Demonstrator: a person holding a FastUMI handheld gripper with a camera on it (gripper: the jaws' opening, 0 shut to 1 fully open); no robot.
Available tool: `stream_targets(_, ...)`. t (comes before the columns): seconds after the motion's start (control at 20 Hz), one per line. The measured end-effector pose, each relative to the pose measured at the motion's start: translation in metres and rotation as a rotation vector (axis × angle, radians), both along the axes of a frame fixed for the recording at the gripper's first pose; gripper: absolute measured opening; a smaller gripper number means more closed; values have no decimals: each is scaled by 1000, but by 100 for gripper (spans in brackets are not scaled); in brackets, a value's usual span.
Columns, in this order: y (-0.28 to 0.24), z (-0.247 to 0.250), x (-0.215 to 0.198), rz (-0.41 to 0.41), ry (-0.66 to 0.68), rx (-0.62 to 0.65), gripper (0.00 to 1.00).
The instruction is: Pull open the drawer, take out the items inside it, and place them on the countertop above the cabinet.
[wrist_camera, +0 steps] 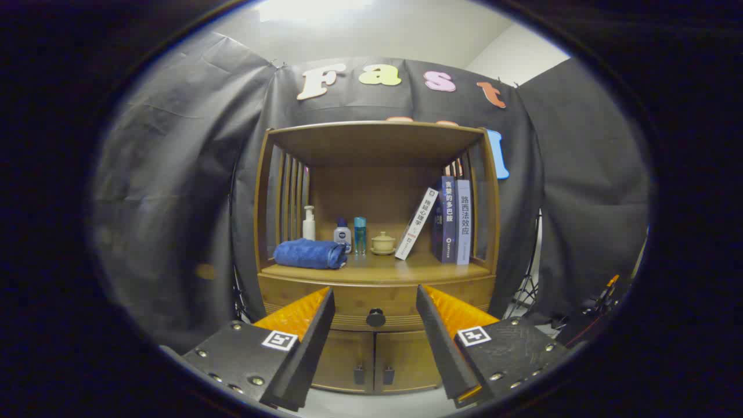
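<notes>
A wooden cabinet (377, 371) stands ahead against the booth wall. Its drawer (348, 299) is closed, with a round dark knob (375, 317) on its front. The knob lies beyond my gripper (375, 293), seen in the gap between the two fingers. The gripper is open and holds nothing. Above the drawer is the countertop (377, 268), an open wooden shelf. What is inside the drawer is hidden.
On the countertop sit a rolled blue towel (310, 253), a white pump bottle (309, 223), two small bottles (351, 235), a lidded ceramic cup (383, 242) and three books (447, 223), one leaning. Two small doors (374, 360) lie below the drawer. A tripod (528, 290) stands right.
</notes>
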State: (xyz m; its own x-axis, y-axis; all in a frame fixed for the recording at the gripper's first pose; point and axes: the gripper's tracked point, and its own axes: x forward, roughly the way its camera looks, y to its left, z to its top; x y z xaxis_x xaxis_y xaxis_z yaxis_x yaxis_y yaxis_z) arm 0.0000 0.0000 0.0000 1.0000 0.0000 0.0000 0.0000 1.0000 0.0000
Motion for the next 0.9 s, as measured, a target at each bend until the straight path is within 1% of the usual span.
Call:
stream_targets(0.45,-7,11,-15,-29,-25,-11,85)
stream_targets(0.9,-12,10,-14,-43,-30,16,85)
